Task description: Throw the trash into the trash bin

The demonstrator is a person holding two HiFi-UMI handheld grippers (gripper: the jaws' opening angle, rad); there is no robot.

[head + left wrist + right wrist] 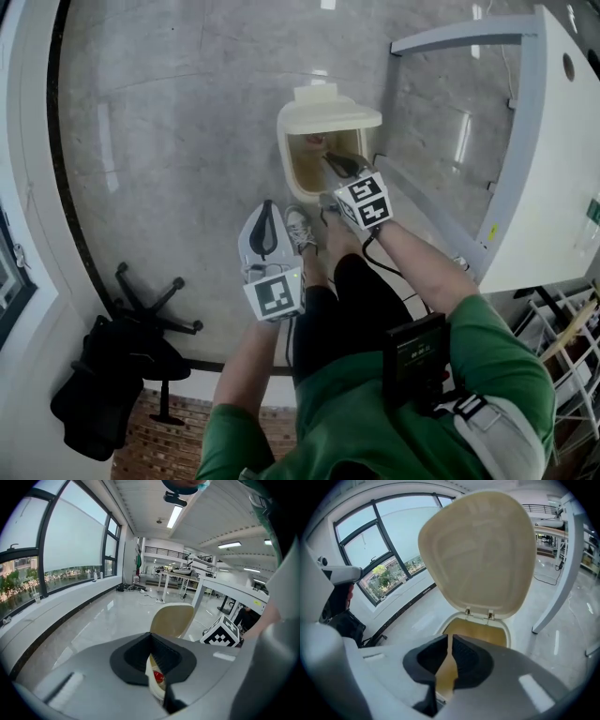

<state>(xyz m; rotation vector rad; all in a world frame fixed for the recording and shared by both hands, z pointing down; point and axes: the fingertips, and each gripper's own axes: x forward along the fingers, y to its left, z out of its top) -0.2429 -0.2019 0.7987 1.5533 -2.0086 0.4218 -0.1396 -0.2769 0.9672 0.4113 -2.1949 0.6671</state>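
Over the one trash bin (pixel 284 150) hangs the right gripper (pixel 337 164), and its tips are above the opening. The cream lid (pixel 328 112) of the bin stands raised at the far side. In the right gripper view this lid (pixel 480 550) fills the upper half. The jaws of the right gripper (pixel 447 667) are drawn together with only a thin slit between them, and they carry nothing; the brown inside of the bin shows through the slit.

The left gripper (pixel 266 225) is nearer to the person, short of the bin and to its left. In its own view the left gripper (pixel 157 667) also has the jaws pressed nearly together, and nothing is held. Through the slit one red piece of trash (pixel 158 677) shows, and it seems to lie inside the bin. The head view shows a reddish spot (pixel 314 141) at the same place.

One white desk (pixel 562 169) stands at the right, and its grey leg frame (pixel 441 225) runs close beside the bin. One black office chair (pixel 141 309) with a dark bag (pixel 94 384) on it is at the lower left, well apart from the bin. The grey floor (pixel 169 141) to the left of the bin and beyond it is open up to the dark strip along the window wall. One grey shoe (pixel 300 228) stands just before the bin.
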